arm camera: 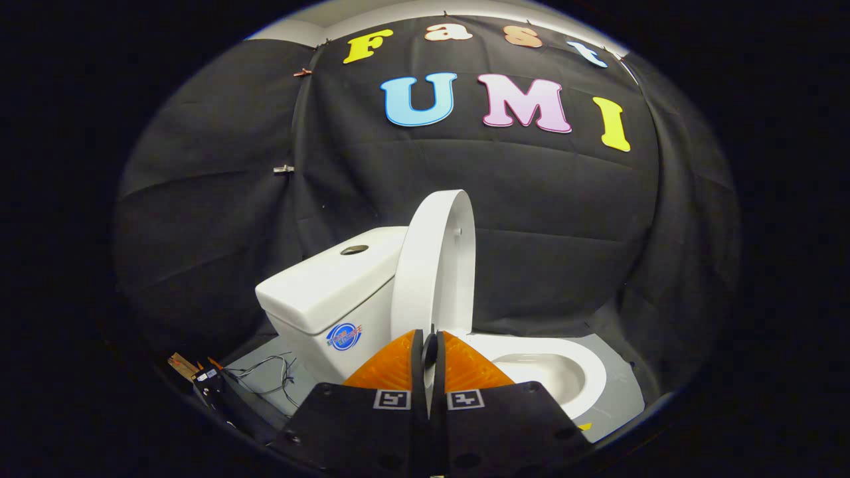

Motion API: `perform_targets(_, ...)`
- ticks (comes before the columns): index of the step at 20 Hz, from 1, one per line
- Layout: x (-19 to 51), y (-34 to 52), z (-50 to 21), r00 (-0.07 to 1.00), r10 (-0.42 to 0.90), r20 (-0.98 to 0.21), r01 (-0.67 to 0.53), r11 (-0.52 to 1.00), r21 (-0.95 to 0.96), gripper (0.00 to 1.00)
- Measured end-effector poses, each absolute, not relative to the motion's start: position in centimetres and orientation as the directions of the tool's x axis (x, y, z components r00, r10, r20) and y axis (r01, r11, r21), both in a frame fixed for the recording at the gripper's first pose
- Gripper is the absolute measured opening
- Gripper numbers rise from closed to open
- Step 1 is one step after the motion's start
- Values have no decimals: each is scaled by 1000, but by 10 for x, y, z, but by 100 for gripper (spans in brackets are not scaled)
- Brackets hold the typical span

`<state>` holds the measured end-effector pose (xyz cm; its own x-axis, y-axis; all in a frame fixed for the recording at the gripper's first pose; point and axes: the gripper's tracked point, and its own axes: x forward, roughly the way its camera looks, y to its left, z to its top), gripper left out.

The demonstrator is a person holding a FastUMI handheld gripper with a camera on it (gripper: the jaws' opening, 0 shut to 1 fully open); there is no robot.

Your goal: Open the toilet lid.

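Toilet lid (435,262) standing upright just beyond the fingertips, hand-held gripper (429,345) closed on nothing, fingers hiding part of the bowl (584,372), tank (332,285) beside the lid, loose wires (269,378) on the floor.

Evenly lit, sharp centre, strong fisheye bending at edges.

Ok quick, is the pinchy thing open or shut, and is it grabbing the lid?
Gripper: fingers pressed together, shut, holding nothing. The toilet lid stands raised just beyond the fingertips, not between them.
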<state>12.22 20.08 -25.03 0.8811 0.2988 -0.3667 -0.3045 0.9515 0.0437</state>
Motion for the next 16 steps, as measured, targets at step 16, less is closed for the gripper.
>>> perform_targets(16, 118, 242, -255, 844, 387, -373, -406, 913, 28, 5)
